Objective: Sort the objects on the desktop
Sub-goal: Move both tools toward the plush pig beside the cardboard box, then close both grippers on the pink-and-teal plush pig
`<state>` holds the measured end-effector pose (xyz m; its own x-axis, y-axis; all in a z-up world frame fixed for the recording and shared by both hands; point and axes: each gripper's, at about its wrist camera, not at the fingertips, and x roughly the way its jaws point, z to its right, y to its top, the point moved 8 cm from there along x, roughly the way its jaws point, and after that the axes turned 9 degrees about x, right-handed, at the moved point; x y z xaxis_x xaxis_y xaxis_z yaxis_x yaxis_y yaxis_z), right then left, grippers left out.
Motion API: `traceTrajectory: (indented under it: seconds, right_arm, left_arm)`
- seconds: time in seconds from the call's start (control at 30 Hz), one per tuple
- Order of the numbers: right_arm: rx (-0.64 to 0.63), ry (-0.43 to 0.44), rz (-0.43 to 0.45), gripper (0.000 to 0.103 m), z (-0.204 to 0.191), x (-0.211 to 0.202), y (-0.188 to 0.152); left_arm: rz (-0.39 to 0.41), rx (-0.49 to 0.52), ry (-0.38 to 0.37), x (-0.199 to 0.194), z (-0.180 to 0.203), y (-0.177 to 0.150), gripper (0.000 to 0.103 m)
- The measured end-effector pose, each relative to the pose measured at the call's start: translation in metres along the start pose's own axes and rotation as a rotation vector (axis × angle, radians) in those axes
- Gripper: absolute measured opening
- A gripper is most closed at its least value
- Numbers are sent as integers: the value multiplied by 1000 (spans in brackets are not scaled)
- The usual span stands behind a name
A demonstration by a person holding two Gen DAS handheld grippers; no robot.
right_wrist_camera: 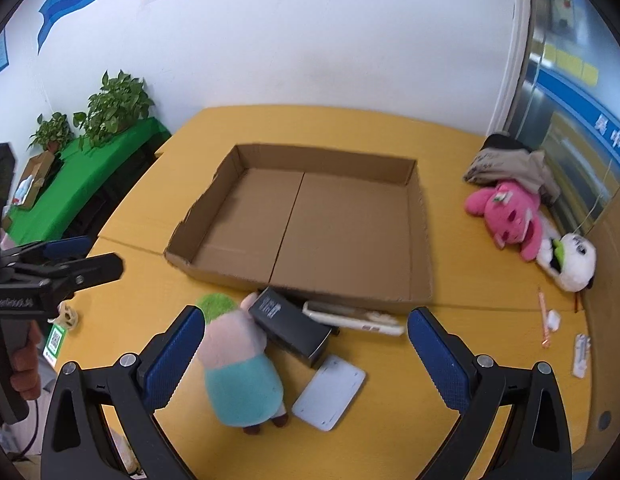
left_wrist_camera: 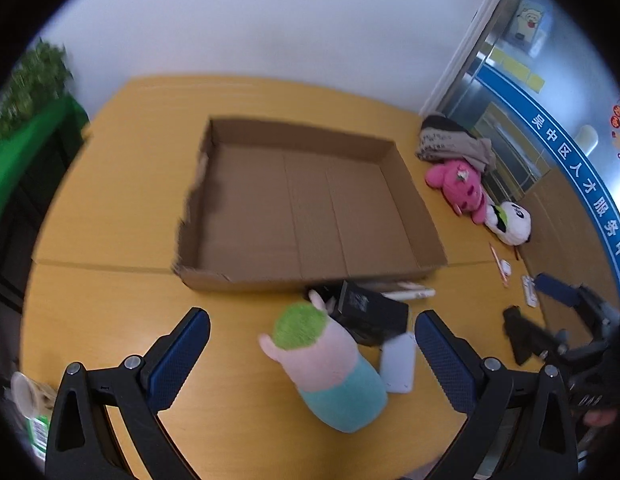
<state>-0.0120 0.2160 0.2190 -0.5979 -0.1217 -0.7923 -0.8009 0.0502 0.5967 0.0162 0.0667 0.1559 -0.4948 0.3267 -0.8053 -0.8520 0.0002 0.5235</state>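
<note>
Desktop things lie in a little pile on the yellow desk (right_wrist_camera: 158,360), just in front of the big cardboard tray (right_wrist_camera: 310,224), and the tray has nothing in it yet. So the sorting looks like it is only at the start: the pick-up step. The closest thing is a soft toy (left_wrist_camera: 329,364) with green hair and a teal body, lying on the desk. Its head touches a black box (right_wrist_camera: 290,326), and a flat white pad (right_wrist_camera: 329,394) lies just beside its feet. A long white thing (right_wrist_camera: 349,318) lies along the front wall of the tray. Far off to the right rest a pink plush (right_wrist_camera: 509,216) and a panda plush (right_wrist_camera: 569,264). The left hand-held gripper (left_wrist_camera: 311,350) has its two blue fingers spread wide with the soft toy between them, and it holds nothing. The right hand-held gripper (right_wrist_camera: 306,354) is spread wide too, hanging above the black box and the pad, holding nothing. Next, I think, the left one needs to go down around the toy's middle, squeeze softly, lift it, and carry it over the tray's front wall.
</note>
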Motion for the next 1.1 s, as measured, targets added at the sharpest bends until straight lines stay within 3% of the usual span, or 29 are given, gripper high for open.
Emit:
traceTrajectory:
  seconds: [0.17,0.3,0.43,0.5,0.57,0.67,0.77,0.9,1.1]
  right_arm:
    - [18,57,-156,103,-1,51,-48]
    - [37,128,-270,103,-10,86,-82]
    - [-35,160,-297,103,-31,117,-99]
    - [-84,171,-309,102,-42,133,-108]
    - [-111,167,-347,100,-50,151,-123]
    - [-62,185,-419,96,-53,174,-145]
    - [4,193,-430,96,-56,182,-154]
    - [59,227,-458,83,-60,177,-158]
    - [93,276,-389,81,-72,133,-136]
  left_arm:
    - [-136,-103,-50,59,-10,-31,102]
    - [-189,-147,-98,94,-14,-47,102]
    - [-251,-172,-160,127,-12,-58,102]
    - [-281,-173,-164,138,-12,-66,90]
    - [-303,-175,-147,145,-15,-71,84]
    - [-302,-202,-172,148,-18,-74,79]
    - [-305,-159,-166,147,-12,-72,73]
    - [-298,-106,-159,137,-7,-65,68]
    - [-213,-54,-173,90,2,-29,68]
